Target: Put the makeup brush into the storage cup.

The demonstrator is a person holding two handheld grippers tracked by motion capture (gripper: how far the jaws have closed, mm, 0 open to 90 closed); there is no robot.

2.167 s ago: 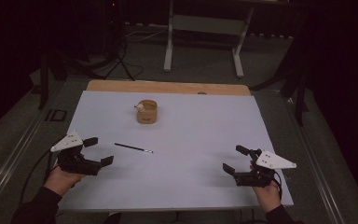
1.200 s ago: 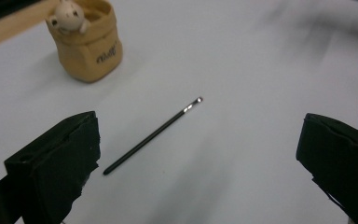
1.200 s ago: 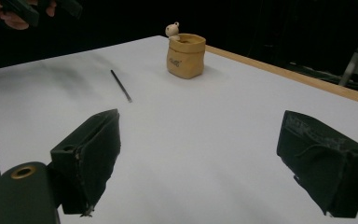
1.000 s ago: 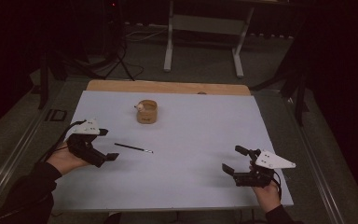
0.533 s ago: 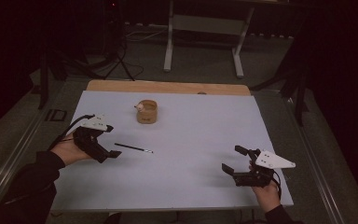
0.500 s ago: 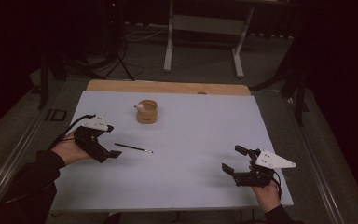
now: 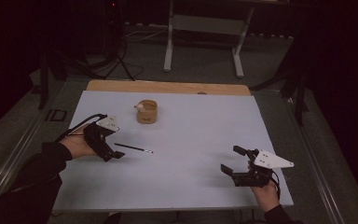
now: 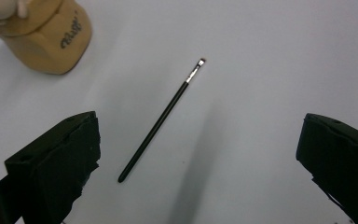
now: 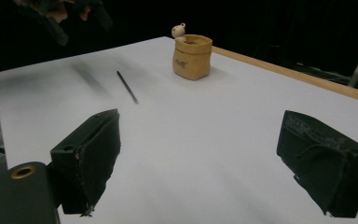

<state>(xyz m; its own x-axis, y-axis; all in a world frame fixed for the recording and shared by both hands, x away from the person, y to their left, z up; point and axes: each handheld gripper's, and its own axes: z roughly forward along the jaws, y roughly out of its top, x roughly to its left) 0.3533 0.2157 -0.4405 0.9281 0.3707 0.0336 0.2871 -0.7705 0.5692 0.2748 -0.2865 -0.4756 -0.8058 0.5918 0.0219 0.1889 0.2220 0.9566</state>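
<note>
Left gripper [image 7: 113,155] over thin brush [image 7: 133,148], jaws wide apart; right gripper [image 7: 237,161] idle, also wide apart.

Nearest, right gripper sits at the bench's [image 7: 196,135] front right, holding nothing. Farther in, left of centre, left gripper hangs just above the handle end of the brush; its own view shows the brush [image 8: 161,120] between the two jaws, touching neither. Brush: slim black stick, flat on the white surface, short silver ferrule, tiny dark tip pointing away from the hand. Beyond it, near the back edge, a small tan pouch-shaped holder [image 7: 146,111] stands upright, printed lettering on its side, pale rounded figure at its rim.
</note>
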